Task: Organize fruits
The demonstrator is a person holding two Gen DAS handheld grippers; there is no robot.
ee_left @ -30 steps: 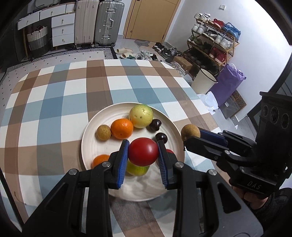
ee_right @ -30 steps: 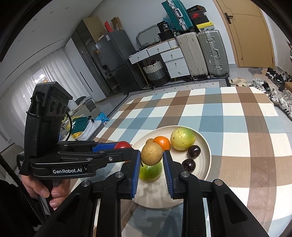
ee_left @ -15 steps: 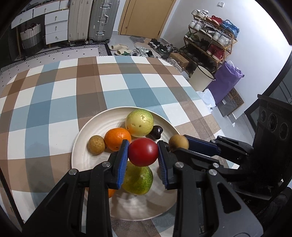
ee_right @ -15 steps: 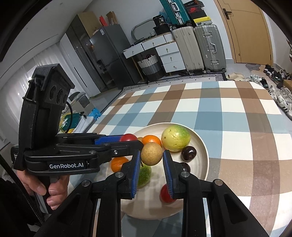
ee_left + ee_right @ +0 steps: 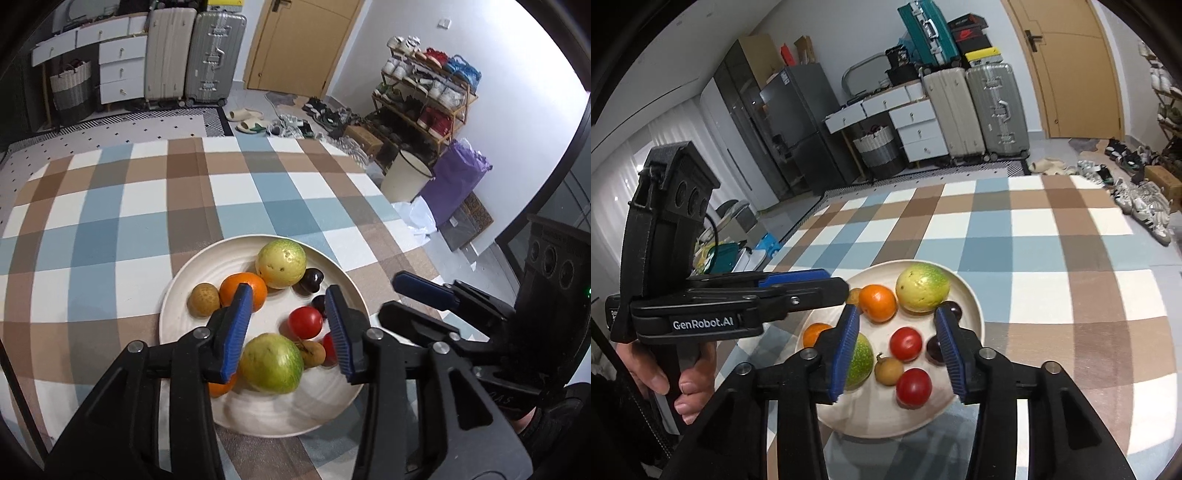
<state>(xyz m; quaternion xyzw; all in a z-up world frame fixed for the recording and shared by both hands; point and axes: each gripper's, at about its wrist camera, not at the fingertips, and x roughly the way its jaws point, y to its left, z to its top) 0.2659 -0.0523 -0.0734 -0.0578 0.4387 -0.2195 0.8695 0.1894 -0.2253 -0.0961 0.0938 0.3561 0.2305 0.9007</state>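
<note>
Checked tablecloth (image 5: 122, 206) in blue, brown and cream fills the middle of both views, and on it, in the lower centre of each frame, sits a round cream plate (image 5: 184, 280) holding all the fruit. Largest on the plate are two green-yellow fruits: one (image 5: 281, 263) at the plate's upper edge, the other (image 5: 271, 362) lower down, between the left gripper's blue pads. An orange (image 5: 243, 295) lies left of the upper green fruit, with a small brown fruit (image 5: 203, 300) just beside it, and a second orange (image 5: 814, 332) shows at the plate's left edge in the right wrist view. Two red tomatoes (image 5: 905, 343) (image 5: 913, 387) lie near the plate's centre (one above the other in the right wrist view), a small tan fruit (image 5: 888, 371) beside them, and two dark plums (image 5: 311, 280) (image 5: 933, 346) lie toward the right rim. Left gripper (image 5: 290, 330) hangs over the plate with its jaws spread and nothing between them. Right gripper (image 5: 899, 350) does the same, jaws apart and empty.
</note>
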